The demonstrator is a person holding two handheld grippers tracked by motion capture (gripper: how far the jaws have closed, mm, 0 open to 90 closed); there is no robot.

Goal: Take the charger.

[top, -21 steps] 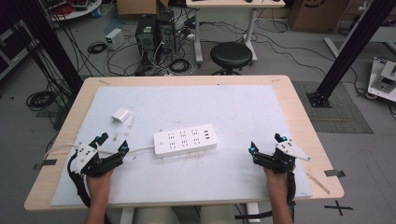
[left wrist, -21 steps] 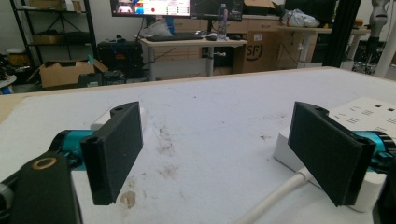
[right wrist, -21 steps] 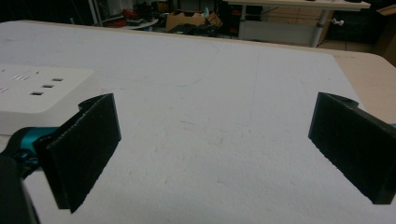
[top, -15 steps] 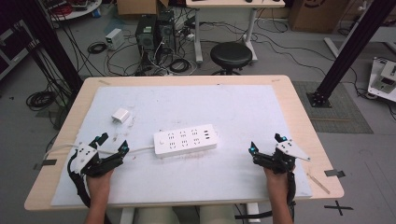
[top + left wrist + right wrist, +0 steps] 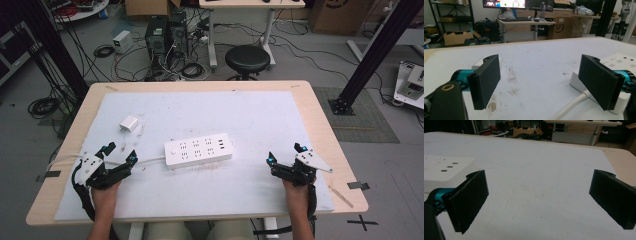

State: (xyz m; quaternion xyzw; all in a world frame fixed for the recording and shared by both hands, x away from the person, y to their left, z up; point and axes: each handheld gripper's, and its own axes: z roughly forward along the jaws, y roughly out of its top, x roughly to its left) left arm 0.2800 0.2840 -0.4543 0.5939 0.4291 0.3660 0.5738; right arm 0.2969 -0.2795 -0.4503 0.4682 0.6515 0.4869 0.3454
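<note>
From the high view, a pale wooden counter (image 5: 320, 130) carries a white, scuffed mat (image 5: 250, 120). A white rectangular plastic power strip (image 5: 199, 149) lies near the mat's middle, its white cord (image 5: 145, 161) running off toward the left edge. A small white plastic plug adapter (image 5: 129, 123) sits apart from it, up and to the left. The left gripper (image 5: 120, 154) rests low on the mat at the near left, held by a hand (image 5: 104, 192), its jaws spread apart with nothing between them, and the cord passes just by it. The right gripper (image 5: 284, 154) sits at the near right, well apart from the strip, jaws likewise spread and empty. A black round stool (image 5: 247, 57) stands on the floor beyond the counter.

In the left gripper view, the two black padded jaws stand wide apart over the stained mat. The end of the power strip lies just behind the right-hand jaw, with the cord coming out of it, and the adapter peeks out behind the left-hand jaw.

In the right gripper view, the jaws are wide apart over bare mat, with the strip's end behind the left-hand jaw.
</note>
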